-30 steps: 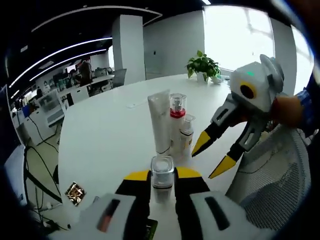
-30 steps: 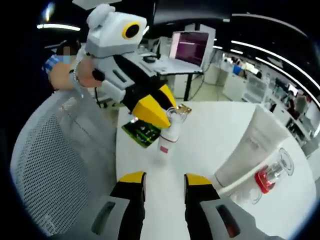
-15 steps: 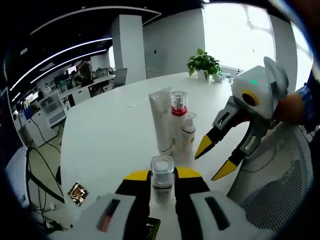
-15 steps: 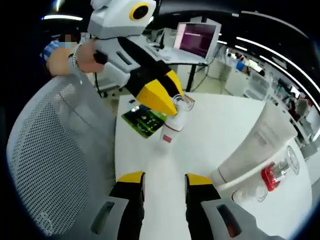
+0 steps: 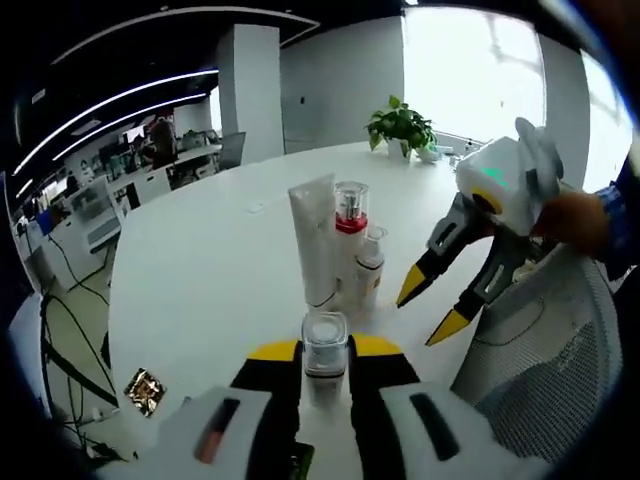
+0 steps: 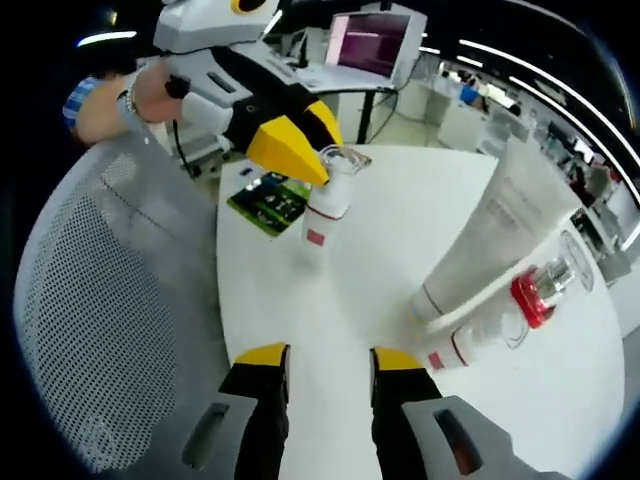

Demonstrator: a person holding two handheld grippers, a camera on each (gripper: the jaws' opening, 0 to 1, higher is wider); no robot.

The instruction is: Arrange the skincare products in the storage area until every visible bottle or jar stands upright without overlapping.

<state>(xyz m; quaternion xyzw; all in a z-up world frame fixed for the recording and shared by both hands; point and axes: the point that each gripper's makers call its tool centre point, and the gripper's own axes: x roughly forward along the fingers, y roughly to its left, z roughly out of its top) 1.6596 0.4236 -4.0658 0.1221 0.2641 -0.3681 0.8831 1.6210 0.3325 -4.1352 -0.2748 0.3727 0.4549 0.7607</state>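
Note:
My left gripper (image 5: 325,352) is shut on a small white bottle (image 5: 325,345) with a clear cap and a red label (image 6: 322,205). It holds the bottle by the cap, tilted, low over the white table (image 5: 200,270). Beyond it stand a white tube (image 5: 313,240), a clear bottle with a red collar (image 5: 350,225) and a small pump bottle (image 5: 369,265), close together. My right gripper (image 5: 430,308) hangs open and empty to their right. In the right gripper view its jaws (image 6: 328,360) point at the table between the held bottle and the tube (image 6: 490,235).
A grey mesh chair back (image 6: 100,300) stands at the table's near edge. A green card (image 6: 265,195) lies on the table behind the held bottle. A potted plant (image 5: 403,128) sits at the far side. A foil packet (image 5: 145,392) lies near the left edge.
Both views have shifted a little with the hands. The left gripper keeps its hold on the small bottle. The right gripper stays open and has drifted slightly away from the standing group.

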